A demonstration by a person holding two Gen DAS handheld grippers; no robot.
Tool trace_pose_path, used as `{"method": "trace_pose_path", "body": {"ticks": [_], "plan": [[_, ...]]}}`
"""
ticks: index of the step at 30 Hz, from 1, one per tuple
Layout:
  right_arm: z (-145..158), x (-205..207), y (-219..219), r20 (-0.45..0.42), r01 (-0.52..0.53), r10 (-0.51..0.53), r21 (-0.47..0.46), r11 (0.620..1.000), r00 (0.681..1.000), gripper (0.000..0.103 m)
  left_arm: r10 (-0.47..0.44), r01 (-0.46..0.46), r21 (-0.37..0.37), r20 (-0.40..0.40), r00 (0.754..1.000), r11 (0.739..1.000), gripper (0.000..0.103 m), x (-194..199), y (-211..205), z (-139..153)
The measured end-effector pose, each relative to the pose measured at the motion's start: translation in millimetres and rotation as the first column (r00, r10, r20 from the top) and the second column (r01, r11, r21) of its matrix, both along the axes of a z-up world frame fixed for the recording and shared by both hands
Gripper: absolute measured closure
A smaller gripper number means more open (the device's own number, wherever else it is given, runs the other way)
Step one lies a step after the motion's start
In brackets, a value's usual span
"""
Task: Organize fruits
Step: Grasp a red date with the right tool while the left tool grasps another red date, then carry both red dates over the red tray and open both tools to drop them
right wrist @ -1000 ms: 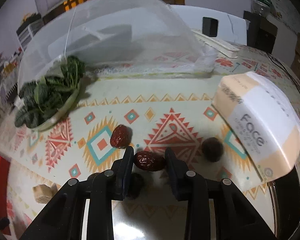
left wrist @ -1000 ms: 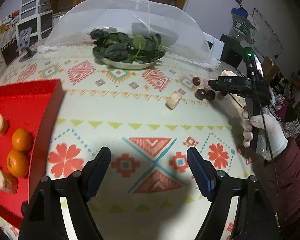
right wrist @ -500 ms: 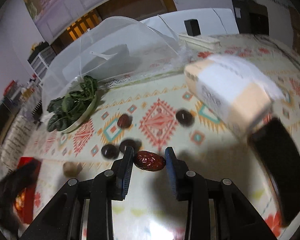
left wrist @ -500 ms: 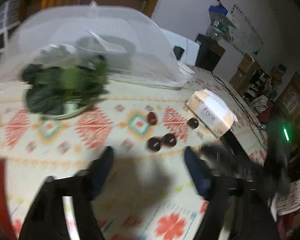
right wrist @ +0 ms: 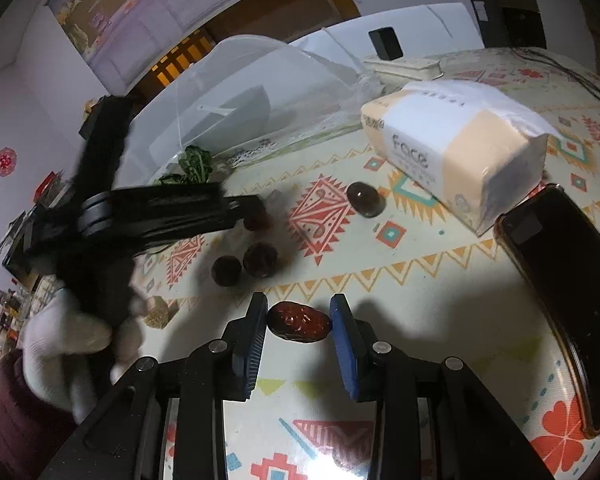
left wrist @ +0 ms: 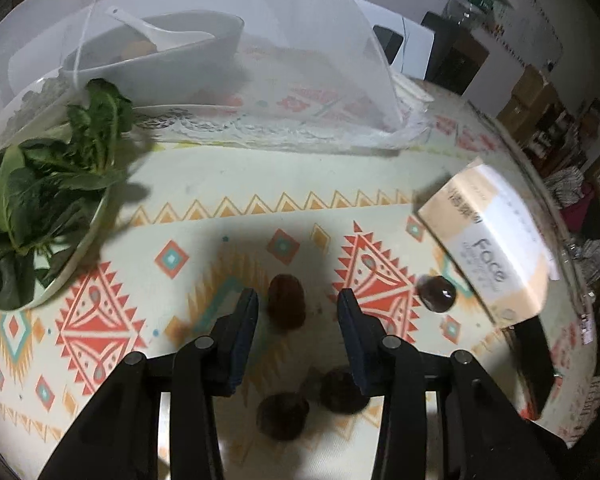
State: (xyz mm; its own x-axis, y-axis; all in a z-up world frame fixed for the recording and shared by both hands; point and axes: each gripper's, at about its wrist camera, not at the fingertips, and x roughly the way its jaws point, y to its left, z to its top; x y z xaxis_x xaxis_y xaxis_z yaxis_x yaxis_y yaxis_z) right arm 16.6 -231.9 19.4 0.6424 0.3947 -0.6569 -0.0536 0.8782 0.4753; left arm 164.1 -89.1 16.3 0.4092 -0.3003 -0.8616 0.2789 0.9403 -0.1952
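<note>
My left gripper (left wrist: 298,306) is open, its jaws on either side of a red date (left wrist: 286,305) lying on the patterned tablecloth; it does not hold it. Two dark round fruits (left wrist: 283,416) (left wrist: 342,390) lie under the gripper, and another dark fruit (left wrist: 437,293) sits to the right by the tissue pack. My right gripper (right wrist: 299,318) is shut on a red date (right wrist: 299,321) and holds it above the cloth. The right wrist view shows the left gripper (right wrist: 244,216) over a date (right wrist: 257,220), with two dark fruits (right wrist: 227,271) (right wrist: 260,259) nearby.
A tissue pack marked "Face" (left wrist: 488,240) (right wrist: 452,148) lies at the right. A plate of greens (left wrist: 40,216) and a mesh food cover (left wrist: 220,40) over a bowl stand behind. A black phone (right wrist: 560,280) lies at the table's right edge. A pale chunk (right wrist: 158,312) lies left.
My left gripper swung right from the red tray to the dates and now brackets one. My right gripper lifted its date and pulled back from the fruit cluster.
</note>
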Motion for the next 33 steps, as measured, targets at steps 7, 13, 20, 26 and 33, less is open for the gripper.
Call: {"method": "trace_pose_path", "body": {"ticks": [7,13,20,26,33], "plan": [[2.4,-2.2,-0.7,0.014,0.001,-0.001,-0.003,1.000,1.000,0.068,0.024,-0.024,0.024,0.029,0.999,0.999,0.083,-6.5,6.9,2.4],[-0.4,-3.8,-3.5,0.013,0.023,-0.023,-0.007,1.000,1.000,0.068,0.065,-0.060,-0.052,0.083,0.994,0.997,0.083,-38.1,55.7,42.2],[0.5,-7.7,-4.2,0.038,0.049,-0.048,-0.023,0.999,0.998,0.068,0.149,-0.132,-0.113,0.162,0.976,0.985,0.083,-125.1,159.5,83.7],[5.2,-8.9,2.9,0.048,0.064,-0.061,-0.068,0.996,0.997,0.068,0.308,-0.279,-0.172,0.172,0.936,0.945,0.083,-198.5,257.8,87.7],[38.6,-30.6,48.9,0.060,-0.018,0.023,-0.080,0.997,0.998,0.068,0.475,-0.434,-0.234,0.162,0.865,0.870,0.083,-258.8,344.4,72.7]]}}
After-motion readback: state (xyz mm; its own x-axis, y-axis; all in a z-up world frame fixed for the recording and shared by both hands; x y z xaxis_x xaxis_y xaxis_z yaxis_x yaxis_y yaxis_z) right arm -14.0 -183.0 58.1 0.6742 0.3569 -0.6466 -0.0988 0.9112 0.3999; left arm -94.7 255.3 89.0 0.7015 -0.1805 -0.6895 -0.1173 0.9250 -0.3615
